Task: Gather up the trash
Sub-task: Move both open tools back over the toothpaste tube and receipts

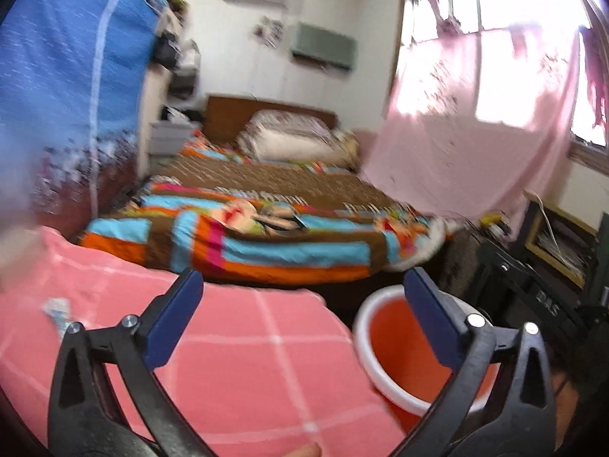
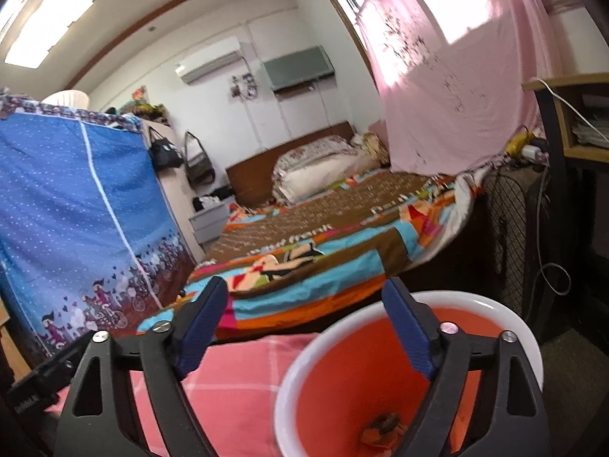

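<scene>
An orange bin with a white rim stands to the right of a pink checked cloth. In the right wrist view the bin lies right below, with a small crumpled scrap at its bottom. A small white-blue wrapper lies on the pink cloth at the left. My left gripper is open and empty above the cloth's far edge. My right gripper is open and empty, its right finger over the bin's mouth.
A bed with a striped colourful quilt lies ahead. A blue fabric wardrobe stands left. A pink curtain hangs right. A dark shelf unit and a wire-mesh guard stand right of the bin.
</scene>
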A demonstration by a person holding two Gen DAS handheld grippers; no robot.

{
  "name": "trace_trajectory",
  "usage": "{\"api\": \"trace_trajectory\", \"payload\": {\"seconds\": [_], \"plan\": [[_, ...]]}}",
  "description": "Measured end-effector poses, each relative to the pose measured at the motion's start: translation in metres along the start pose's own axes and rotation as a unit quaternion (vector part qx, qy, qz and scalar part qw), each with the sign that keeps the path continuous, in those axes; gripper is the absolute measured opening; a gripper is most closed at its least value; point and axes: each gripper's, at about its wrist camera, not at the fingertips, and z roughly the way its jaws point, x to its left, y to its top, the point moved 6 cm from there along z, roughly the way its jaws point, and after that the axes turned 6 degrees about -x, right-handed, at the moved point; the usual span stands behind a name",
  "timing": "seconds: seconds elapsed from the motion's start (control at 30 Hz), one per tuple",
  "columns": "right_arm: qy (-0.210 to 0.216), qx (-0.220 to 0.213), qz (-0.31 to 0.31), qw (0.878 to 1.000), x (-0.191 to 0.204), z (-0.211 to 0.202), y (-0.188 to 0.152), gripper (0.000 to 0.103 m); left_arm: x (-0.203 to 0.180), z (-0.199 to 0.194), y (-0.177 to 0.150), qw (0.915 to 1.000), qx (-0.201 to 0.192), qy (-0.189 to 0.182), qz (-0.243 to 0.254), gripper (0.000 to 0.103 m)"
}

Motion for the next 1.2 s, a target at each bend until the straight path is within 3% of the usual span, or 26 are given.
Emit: {"api": "trace_trajectory", "payload": {"seconds": [0.1,0.47,0.8,1.2], "plan": [[0.015,-0.02,-0.009,1.0,0.016,-0.003,0.001,0.103,0.017,-0.013,0.007,0.9996,-0.023,0.018,0.001,0.103],[0.103,-0.055,-0.056,0.992,0.1,-0.006,-0.016,0.103,0.086,-0.048,0.021,0.9939,-0.058,0.093,0.012,0.103],[0.178,-0.052,-0.078,0.979,0.172,-0.005,-0.046,0.103,0.162,-0.084,0.022,0.9831,-0.079,0.162,0.028,0.103],[0.245,0.011,-0.167,0.955,0.247,0.011,-0.093,0.103,0.229,-0.106,0.002,0.9751,-0.041,0.216,0.028,0.103]]}}
